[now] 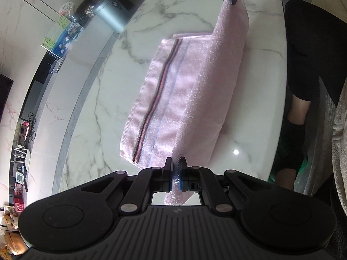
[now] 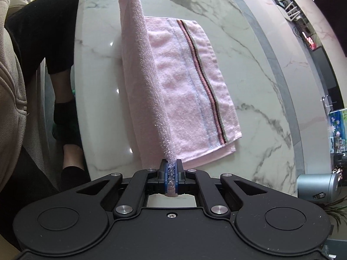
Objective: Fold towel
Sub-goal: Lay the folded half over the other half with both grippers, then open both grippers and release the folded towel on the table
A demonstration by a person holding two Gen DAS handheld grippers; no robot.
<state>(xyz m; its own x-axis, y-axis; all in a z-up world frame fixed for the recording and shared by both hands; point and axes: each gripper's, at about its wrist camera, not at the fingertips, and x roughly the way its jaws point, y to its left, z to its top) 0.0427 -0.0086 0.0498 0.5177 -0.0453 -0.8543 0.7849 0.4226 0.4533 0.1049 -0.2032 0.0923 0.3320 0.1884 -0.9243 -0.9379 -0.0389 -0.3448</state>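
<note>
Pinching the pink towel at both ends of one lifted edge, you are holding it stretched in a line between your two hands. The left gripper is pressing its jaws together on one corner of that edge, with a tuft of cloth poking out below them. The right gripper is clamping the opposite corner the same way; in the left view the right one is showing at the top of frame, gripping the far end.

Outward from the jaws, the raised edge is running as a taut ridge above the rest of the towel, which is lying flat on the marble worktop. The striped border is resting along the flat side away from you, and a lower layer is peeking out beneath it at the corner, so the cloth is looking already doubled once.

You are judging by this to be mid-fold, carrying the near edge over toward the striped side. The next move is calling for both hands to be travelling together, keeping the edge straight and level, then lowering it so it is meeting the striped border evenly before you are letting go.
</note>
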